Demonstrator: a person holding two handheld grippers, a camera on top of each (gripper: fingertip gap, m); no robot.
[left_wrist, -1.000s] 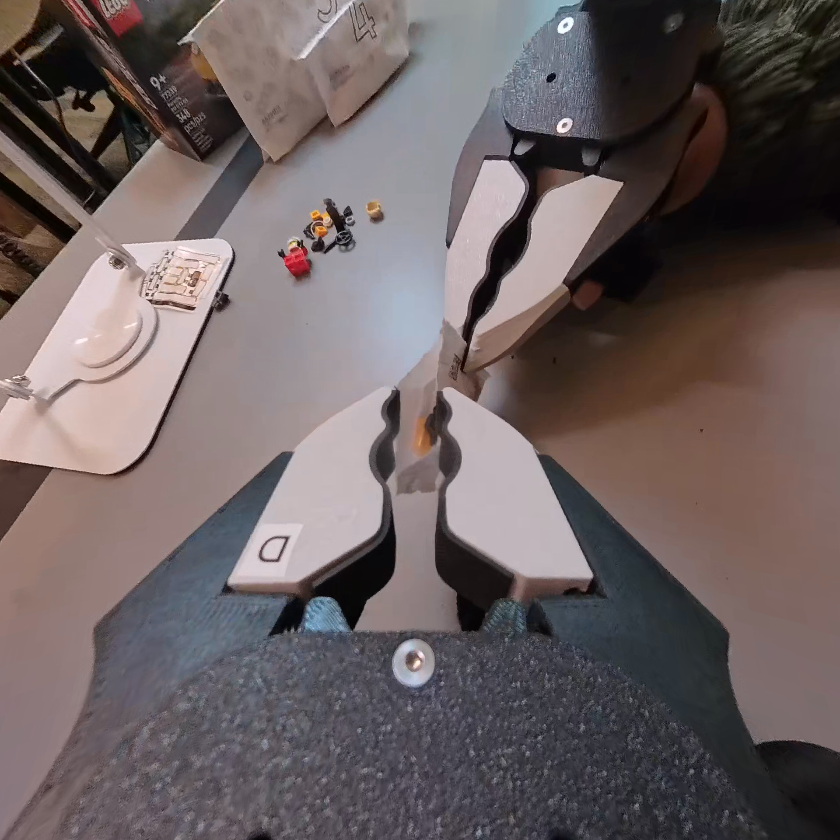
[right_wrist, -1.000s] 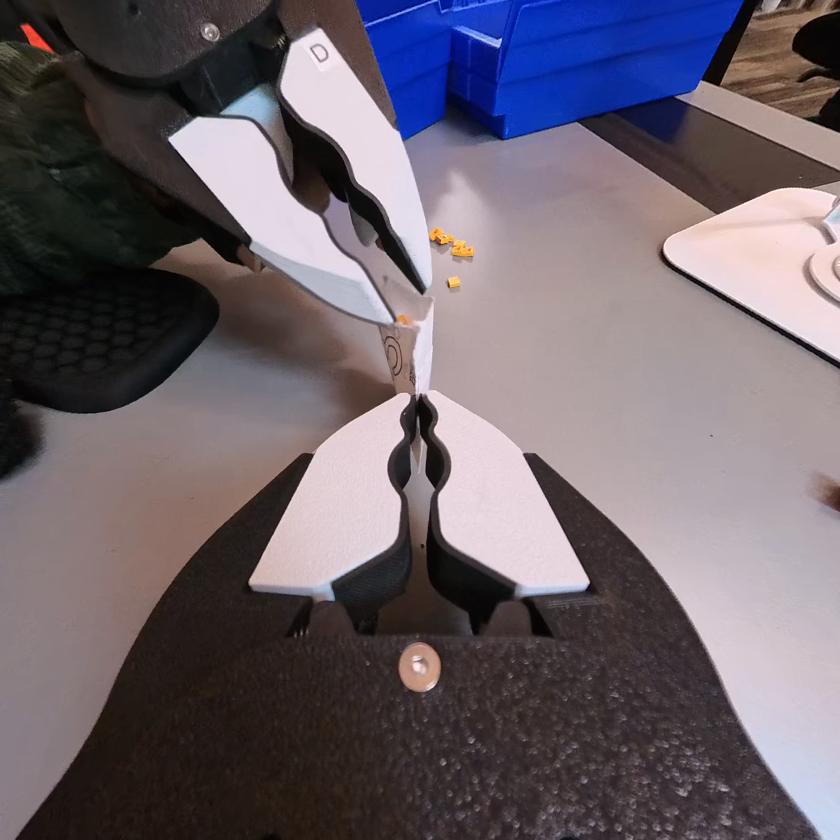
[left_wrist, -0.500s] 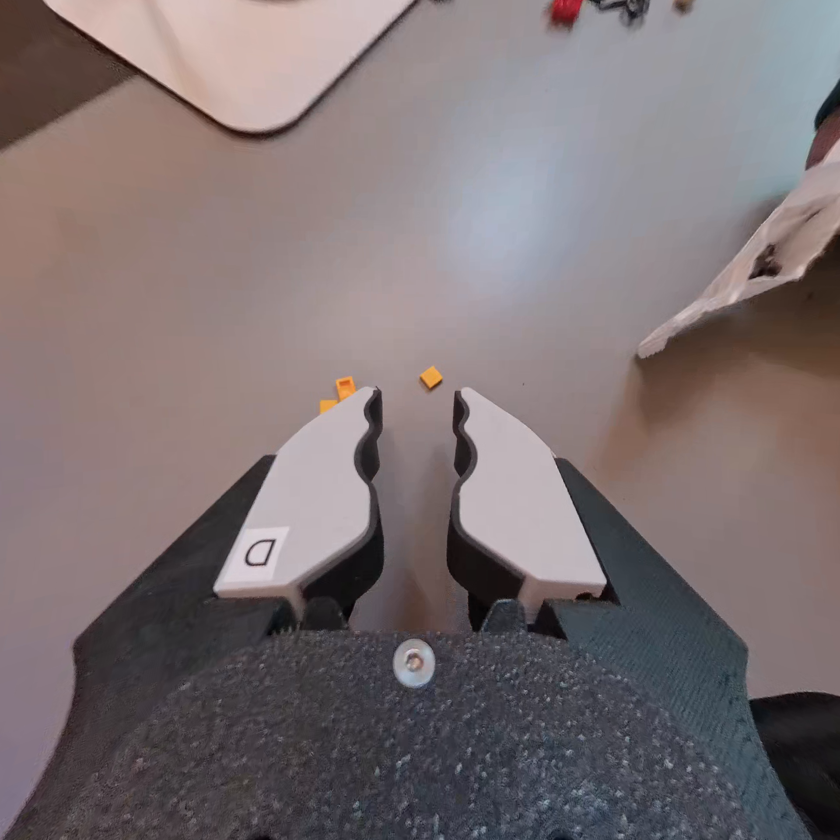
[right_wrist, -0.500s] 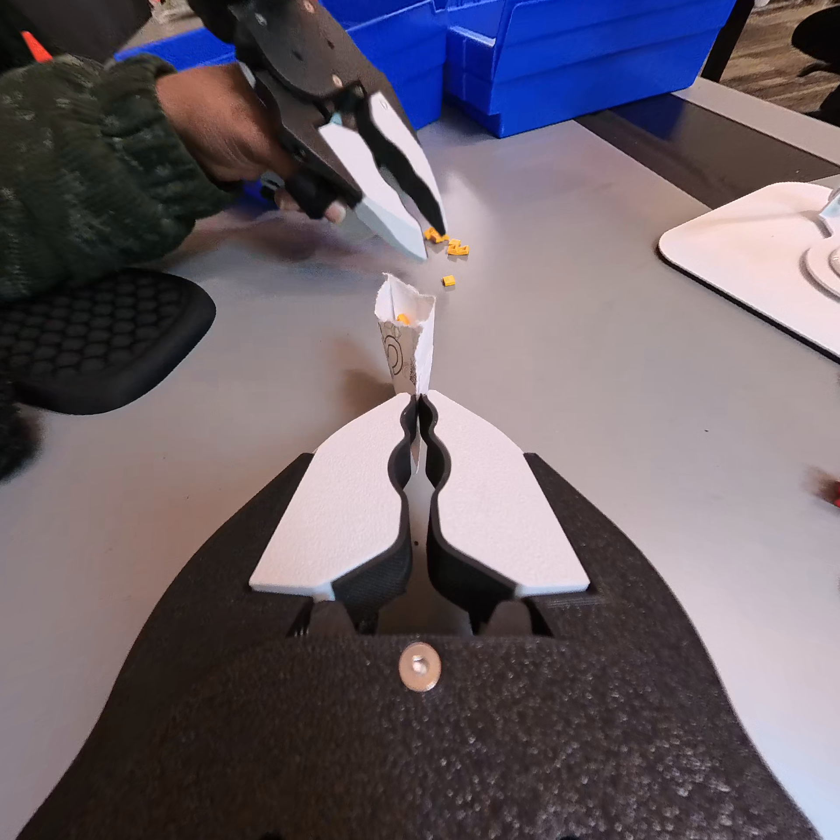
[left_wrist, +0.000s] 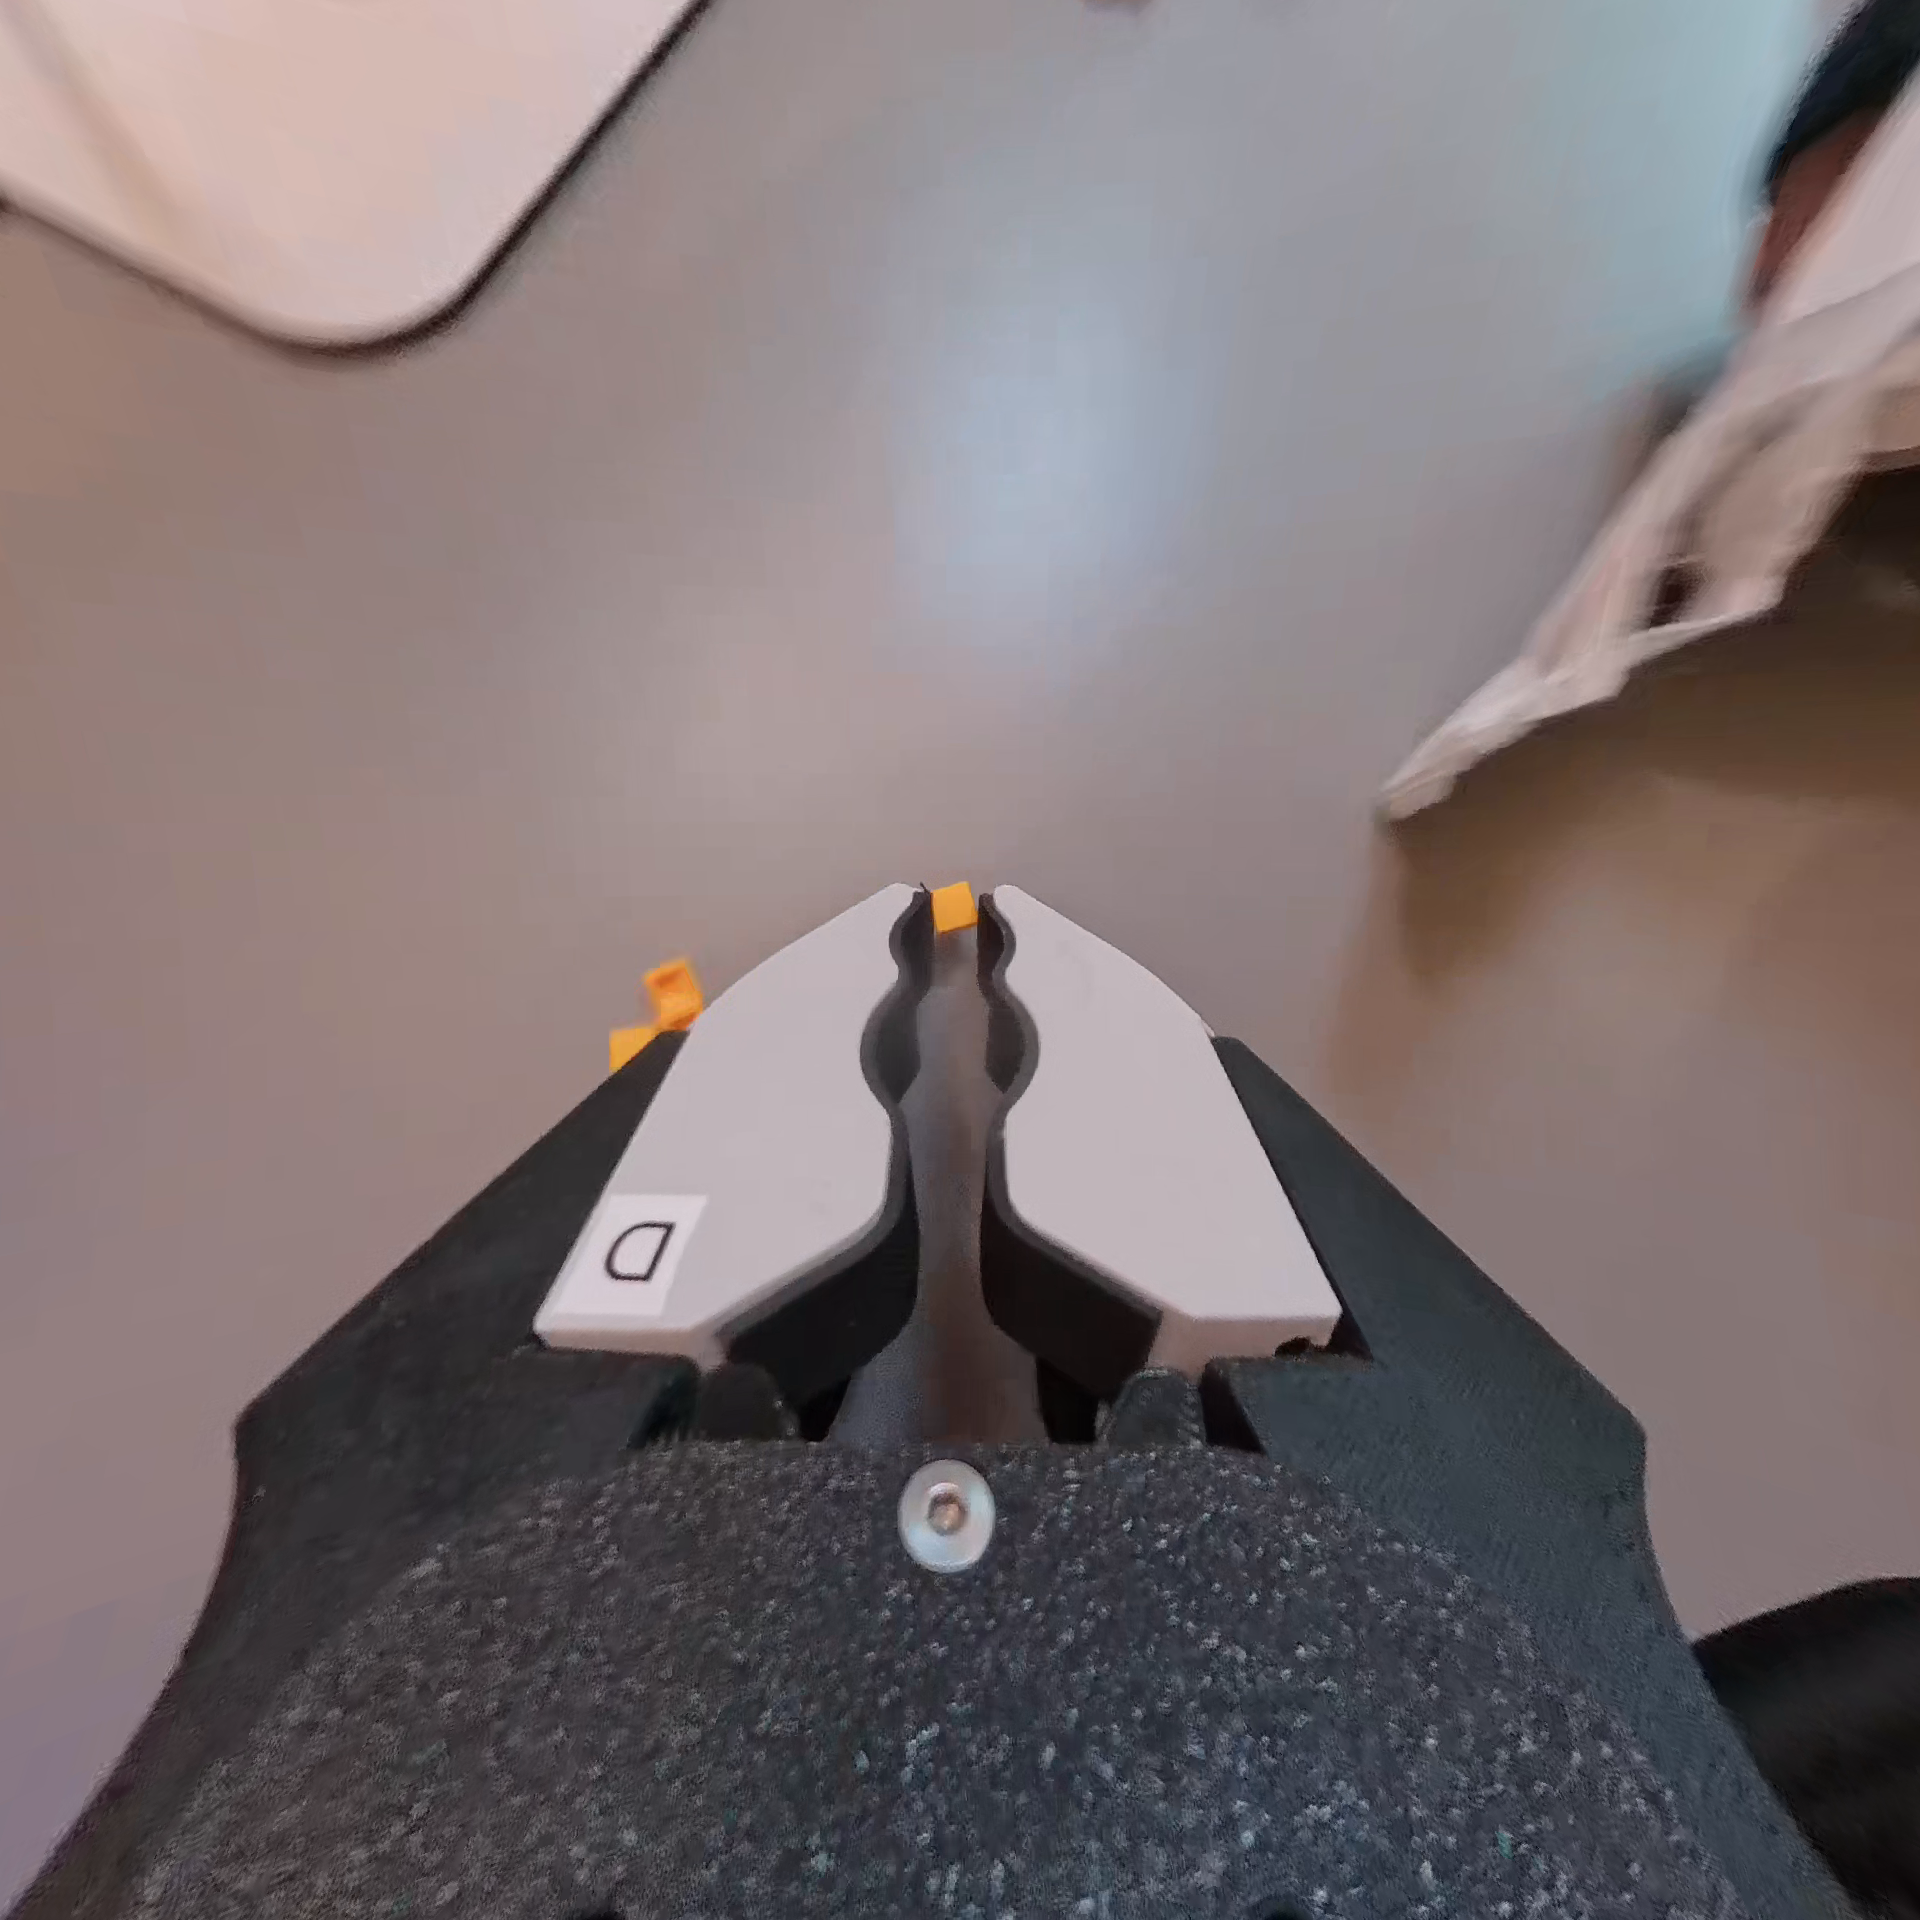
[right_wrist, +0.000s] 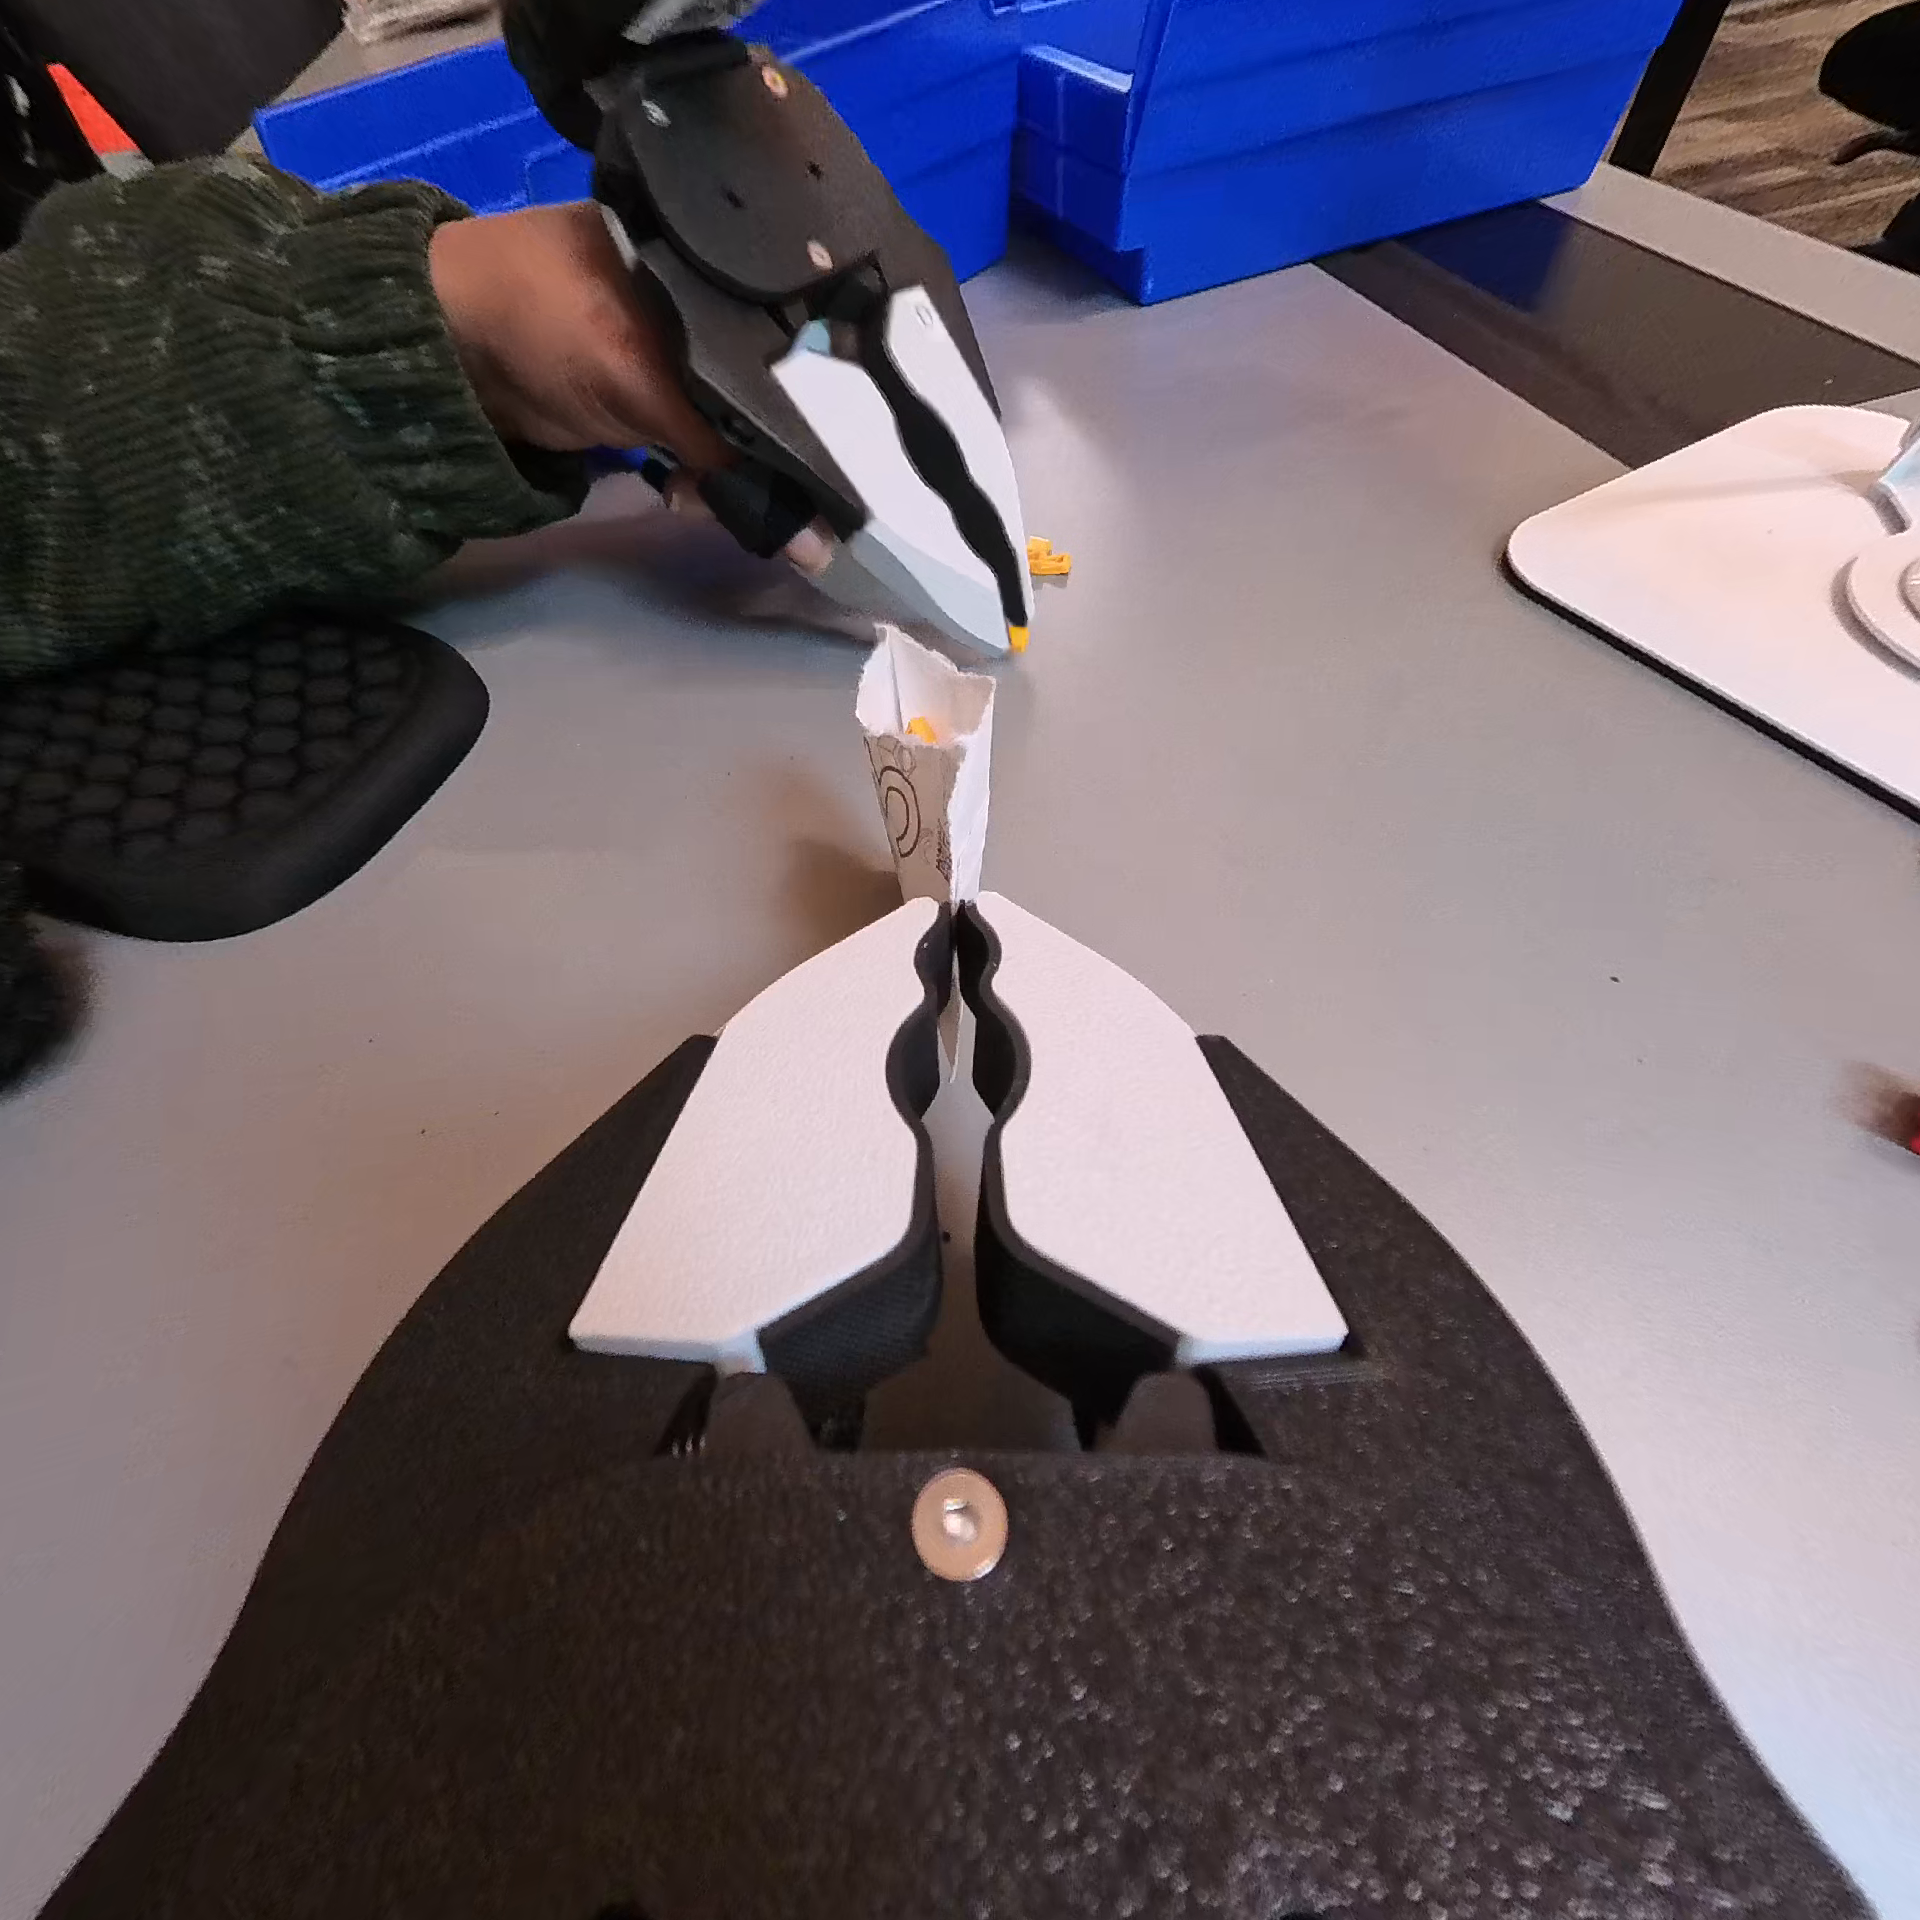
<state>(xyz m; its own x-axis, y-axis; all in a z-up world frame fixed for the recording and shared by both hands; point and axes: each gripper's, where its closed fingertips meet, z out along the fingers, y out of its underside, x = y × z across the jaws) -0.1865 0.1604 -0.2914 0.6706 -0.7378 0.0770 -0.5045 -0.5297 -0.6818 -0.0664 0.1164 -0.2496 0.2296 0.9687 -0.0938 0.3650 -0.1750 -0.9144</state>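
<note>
My left gripper (left_wrist: 956, 904) is shut on a small orange brick (left_wrist: 953, 906), pinched at its fingertips just above the grey table (left_wrist: 727, 623). The right wrist view shows the same brick (right_wrist: 1018, 637) at the tips of the left gripper (right_wrist: 1013, 629). Two more orange bricks (left_wrist: 670, 985) lie just left of the fingers. My right gripper (right_wrist: 956, 909) is shut on the bottom of a small white paper bag (right_wrist: 925, 790). It holds the bag upright with its torn mouth open, and an orange piece (right_wrist: 920, 727) shows inside. The bag (left_wrist: 1662, 582) is blurred at the right of the left wrist view.
Blue bins (right_wrist: 1299, 125) stand at the table's far edge. A white base plate (right_wrist: 1714, 582) lies at the right, also seen in the left wrist view (left_wrist: 312, 156). A black mesh pad (right_wrist: 208, 769) lies at the left under a green sleeve (right_wrist: 208, 395). More orange bricks (right_wrist: 1047, 556) lie beyond the bag. About 15 cm separates my left fingertips from my right. My right tips are about 25 cm from the white base plate (right_wrist: 1714, 582), my left tips only 20 cm.
My left gripper left the bag's mouth, dropped to the loose orange bricks, opened wide, then closed on one. My right gripper kept hold of the bag without moving.
</note>
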